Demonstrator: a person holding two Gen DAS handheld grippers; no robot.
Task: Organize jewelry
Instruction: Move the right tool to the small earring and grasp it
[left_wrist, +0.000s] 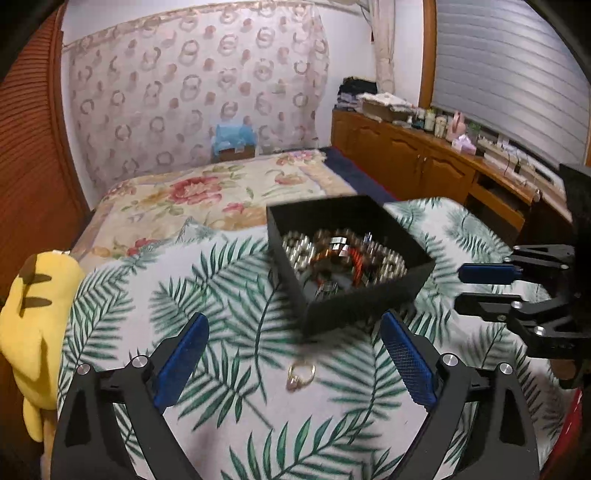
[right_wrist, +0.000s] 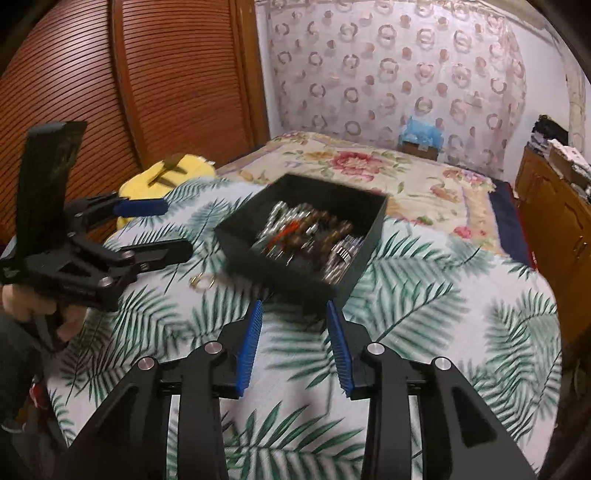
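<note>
A black open box (left_wrist: 365, 310) full of mixed jewelry stands on the palm-leaf cloth; it also shows in the right wrist view (right_wrist: 258, 254). A gold ring (left_wrist: 301, 376) lies loose on the cloth just in front of the box, also visible in the right wrist view (right_wrist: 202, 282). My left gripper (left_wrist: 293, 332) is open and empty, its blue pads either side of the ring and above it. My right gripper (right_wrist: 294, 314) is open and empty, close to the box's near wall. Seen from the left wrist view, it (left_wrist: 458, 288) sits to the right of the box.
A yellow plush toy (left_wrist: 33, 321) lies at the cloth's left edge. A floral bedspread (left_wrist: 207, 199) lies behind the box. Wooden cabinets (left_wrist: 424, 162) with clutter line the right wall. A slatted wooden door (right_wrist: 110, 92) stands on the left.
</note>
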